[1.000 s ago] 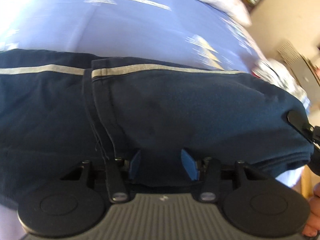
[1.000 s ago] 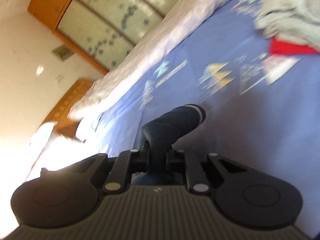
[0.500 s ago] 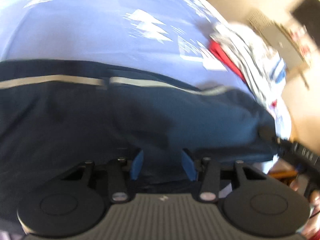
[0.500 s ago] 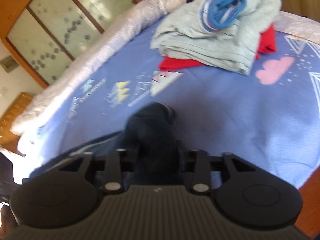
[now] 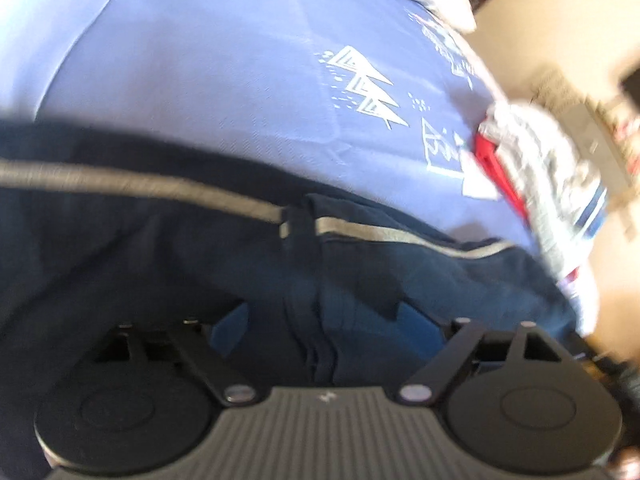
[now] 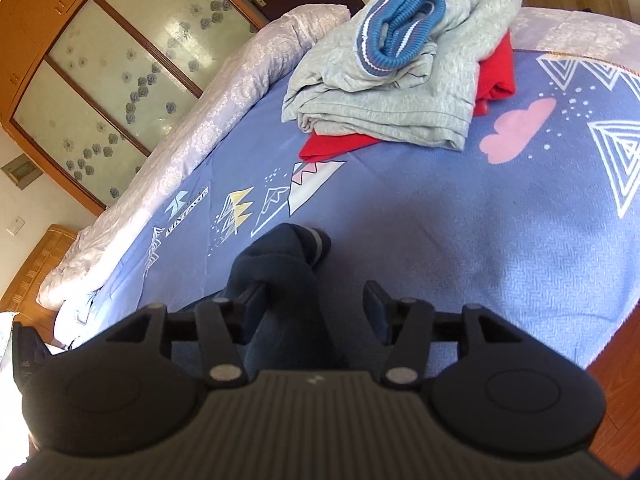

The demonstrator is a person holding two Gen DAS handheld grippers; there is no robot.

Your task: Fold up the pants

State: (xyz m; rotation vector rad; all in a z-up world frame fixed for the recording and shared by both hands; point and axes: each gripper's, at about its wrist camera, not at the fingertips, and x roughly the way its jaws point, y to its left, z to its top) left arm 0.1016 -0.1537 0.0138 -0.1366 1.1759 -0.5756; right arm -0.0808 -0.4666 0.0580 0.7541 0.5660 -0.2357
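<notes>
Between the spread fingers of the left claw, whose jaws are opening, the navy pants lie folded on the blue bedspread, a grey stripe just beyond. Right claw is opening too: a bunched end of the pants sits against its left pad only, the other clear. Farther ahead rests a pile of grey and red clothes.

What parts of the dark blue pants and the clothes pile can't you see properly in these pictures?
- Navy pants, left wrist view: motion blur smears them; the left edge cuts them off.
- Navy pants, right wrist view: only a bunched end shows; the right gripper, jaws opening, hides the rest.
- Red garment, right wrist view: mostly buried under the grey garment.
- Clothes pile, left wrist view: blurred.
</notes>
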